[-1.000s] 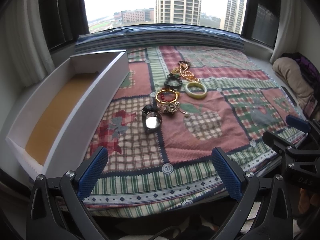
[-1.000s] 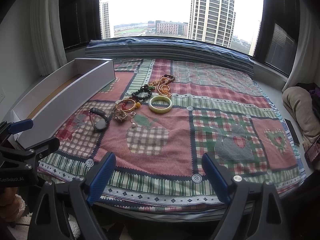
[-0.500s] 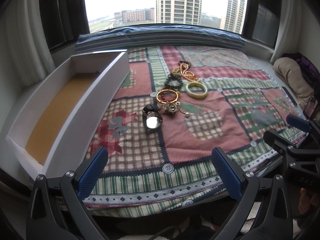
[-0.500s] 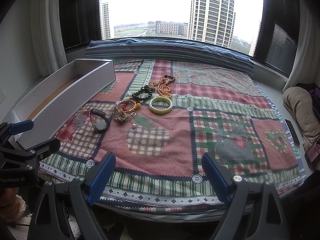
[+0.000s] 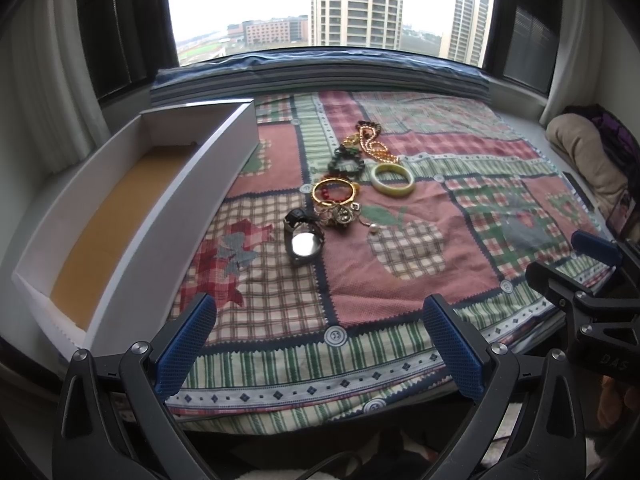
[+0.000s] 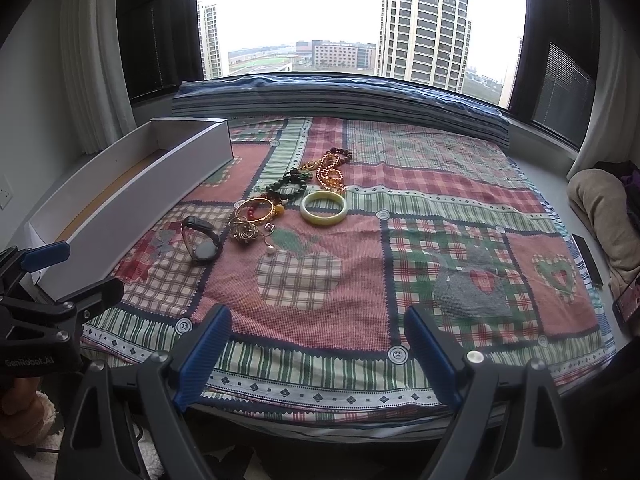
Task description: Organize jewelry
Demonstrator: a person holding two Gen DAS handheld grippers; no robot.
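Note:
A cluster of jewelry lies on the patchwork cloth (image 5: 400, 264): a black watch (image 5: 303, 241), a gold bangle with red beads (image 5: 334, 191), a tangle of rings (image 5: 339, 214), a pale green jade bangle (image 5: 391, 179), a dark green bead bracelet (image 5: 346, 162) and an orange bead necklace (image 5: 372, 144). The watch (image 6: 202, 240) and jade bangle (image 6: 323, 207) also show in the right wrist view. A long white box (image 5: 132, 216) with a tan floor stands at the left. My left gripper (image 5: 320, 344) and right gripper (image 6: 318, 354) are both open and empty, near the cloth's front edge.
A folded blue blanket (image 5: 320, 68) runs along the window at the back. A beige bundle (image 5: 588, 156) and a dark flat object (image 6: 586, 254) lie at the right. The right gripper shows in the left wrist view (image 5: 576, 264) at the right edge.

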